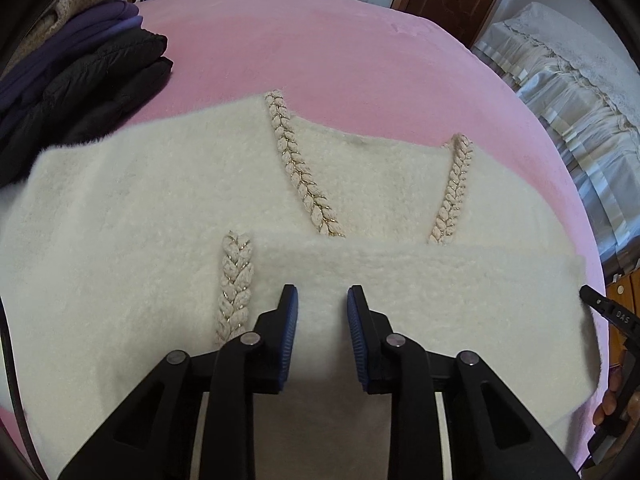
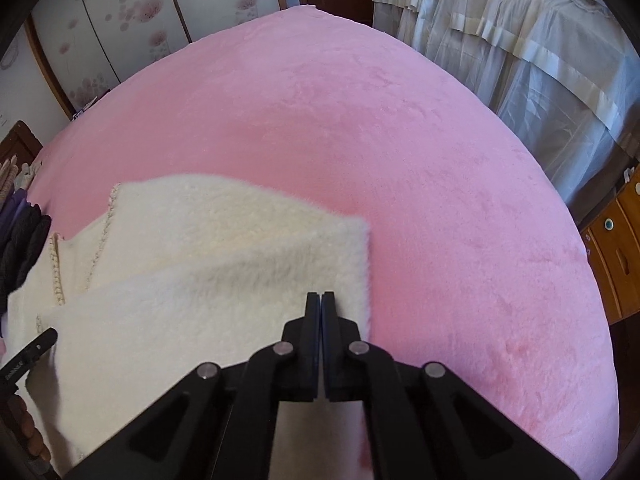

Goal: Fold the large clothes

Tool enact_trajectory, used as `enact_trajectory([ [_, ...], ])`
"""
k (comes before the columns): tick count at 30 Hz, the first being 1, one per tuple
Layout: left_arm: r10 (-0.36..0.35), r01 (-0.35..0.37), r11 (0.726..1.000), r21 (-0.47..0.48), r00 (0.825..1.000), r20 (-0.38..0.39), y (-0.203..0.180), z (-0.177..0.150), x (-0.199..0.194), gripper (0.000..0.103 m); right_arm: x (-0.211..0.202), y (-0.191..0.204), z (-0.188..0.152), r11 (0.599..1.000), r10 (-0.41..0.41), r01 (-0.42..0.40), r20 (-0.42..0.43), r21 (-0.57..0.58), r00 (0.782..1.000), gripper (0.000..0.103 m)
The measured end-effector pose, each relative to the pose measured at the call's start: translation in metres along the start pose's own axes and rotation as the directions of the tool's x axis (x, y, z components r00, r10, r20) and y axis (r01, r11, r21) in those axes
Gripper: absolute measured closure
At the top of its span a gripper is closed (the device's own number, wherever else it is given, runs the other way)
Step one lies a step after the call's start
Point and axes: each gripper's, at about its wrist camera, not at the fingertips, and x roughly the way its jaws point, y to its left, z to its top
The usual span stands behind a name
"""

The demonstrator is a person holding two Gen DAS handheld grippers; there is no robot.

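A fluffy cream garment (image 1: pixel 160 208) lay spread on a bed covered by a pink blanket (image 1: pixel 280 48). Braided cream trim (image 1: pixel 298 168) with gold thread ran along its neckline and front edge. One part of the garment was folded across the front, forming a straight band over the rest.

In the left wrist view, the left gripper (image 1: pixel 322 296) pointed steeply down at the garment. Its jaws stood part open, with blue pads facing each other across a narrow gap. The folded band showed in that gap and beyond the tips; no cloth was visibly pinched. One strip of trim lay just left of the left jaw.

In the right wrist view, the right gripper (image 2: pixel 321 296) hung over the garment's right edge (image 2: pixel 366 264), close to its corner. Its jaws were closed together with only a thin line between them. Whether any cloth was caught between them could not be told. Bare pink blanket lay just right of the jaws.

Each view showed the tip of the other gripper at its edge, with fingers (image 2: pixel 28 424) of a hand beside it.

A pile of folded clothes (image 1: pixel 80 64), black, purple and beige, sat at the far left of the bed, touching the garment's left edge. Pale curtains (image 2: pixel 520 40) hung beyond the bed on the right.
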Motion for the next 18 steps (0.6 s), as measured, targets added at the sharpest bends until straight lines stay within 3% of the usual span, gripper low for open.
enact_trajectory([
  [3,-0.011,0.011,1.0,-0.006,1.0,0.026,-0.004,-0.004,-0.022,0.04,-0.023,0.007,-0.005,0.999,0.037,-0.037,0.01,0.007,0.999,0.1],
  [8,-0.055,0.056,0.998,-0.003,0.993,0.105,-0.011,-0.014,-0.079,0.022,-0.076,0.027,-0.025,0.995,0.101,-0.102,0.074,0.004,0.992,0.1],
  [15,-0.079,0.078,0.997,0.013,0.98,0.185,-0.009,-0.032,-0.157,0.014,-0.131,0.053,-0.058,0.981,0.187,-0.19,0.077,0.031,0.979,0.093],
  [18,-0.083,0.077,0.996,0.037,0.968,0.237,-0.006,-0.04,-0.191,0.014,-0.158,0.063,-0.073,0.972,0.231,-0.235,0.126,0.02,0.965,0.086],
])
